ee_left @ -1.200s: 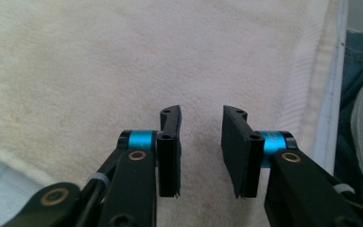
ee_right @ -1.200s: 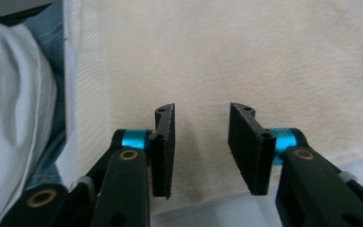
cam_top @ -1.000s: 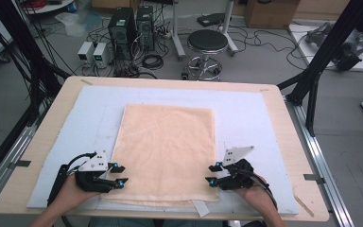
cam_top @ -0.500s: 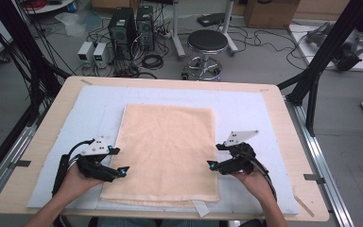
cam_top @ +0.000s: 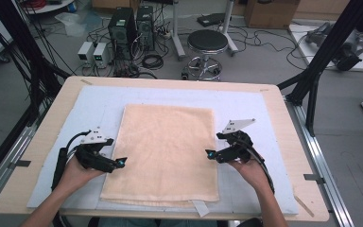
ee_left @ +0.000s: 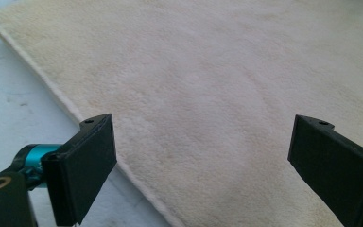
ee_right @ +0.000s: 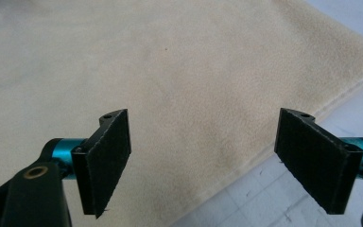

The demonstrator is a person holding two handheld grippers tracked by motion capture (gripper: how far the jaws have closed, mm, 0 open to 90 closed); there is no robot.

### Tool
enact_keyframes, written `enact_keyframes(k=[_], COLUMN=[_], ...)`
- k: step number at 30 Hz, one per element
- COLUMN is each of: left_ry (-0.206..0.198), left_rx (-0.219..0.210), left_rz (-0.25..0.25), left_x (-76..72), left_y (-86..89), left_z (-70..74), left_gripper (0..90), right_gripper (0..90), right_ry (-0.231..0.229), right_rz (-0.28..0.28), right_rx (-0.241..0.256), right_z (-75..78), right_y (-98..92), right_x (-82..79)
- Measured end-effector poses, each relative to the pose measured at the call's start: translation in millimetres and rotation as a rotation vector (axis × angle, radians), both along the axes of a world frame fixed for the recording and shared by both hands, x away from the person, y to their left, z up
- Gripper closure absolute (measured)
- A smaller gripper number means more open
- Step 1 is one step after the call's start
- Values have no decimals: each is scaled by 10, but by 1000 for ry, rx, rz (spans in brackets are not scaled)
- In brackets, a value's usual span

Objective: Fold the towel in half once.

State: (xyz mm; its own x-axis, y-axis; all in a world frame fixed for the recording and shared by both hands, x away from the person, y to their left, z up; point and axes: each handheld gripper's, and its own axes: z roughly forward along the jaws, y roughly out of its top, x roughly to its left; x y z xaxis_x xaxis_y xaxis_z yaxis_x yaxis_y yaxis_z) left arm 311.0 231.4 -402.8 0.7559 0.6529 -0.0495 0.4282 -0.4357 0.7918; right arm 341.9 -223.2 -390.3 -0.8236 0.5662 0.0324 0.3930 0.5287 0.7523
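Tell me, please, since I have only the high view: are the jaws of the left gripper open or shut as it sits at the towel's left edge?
Observer: The left gripper has its jaws wide open, as the left gripper view shows, with the towel lying between them.
Operator: Thank you. Is anything pinched in the right gripper?
Observer: No. The right gripper is open too, its black pads bare in the right gripper view.
Operator: Does the right one straddle the towel's edge?
Observer: Yes. The hem runs between its jaws, with the white mat below its right jaw.
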Motion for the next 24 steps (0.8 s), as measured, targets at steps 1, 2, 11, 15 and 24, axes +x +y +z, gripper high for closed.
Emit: enact_keyframes(k=[1,2,11,15,24], left_ry=[1,-4,-24,-25,-8], left_rx=[-1,1,-9,-6,15], left_rz=[3,6,25,22,18], left_x=[16,27,106,150,335], left_y=[8,14,29,25,-18], left_z=[21,41,177,201,272], left_gripper=[86,84,83,83,84], right_gripper=[177,175,168,168,170], right_ry=[6,4,-14,-23,-4], right_rz=[1,1,9,23,26], right_rx=[1,2,28,9,-16], right_z=[13,31,182,179,169], right_y=[11,23,121,182,203], right_x=[16,30,180,194,344])
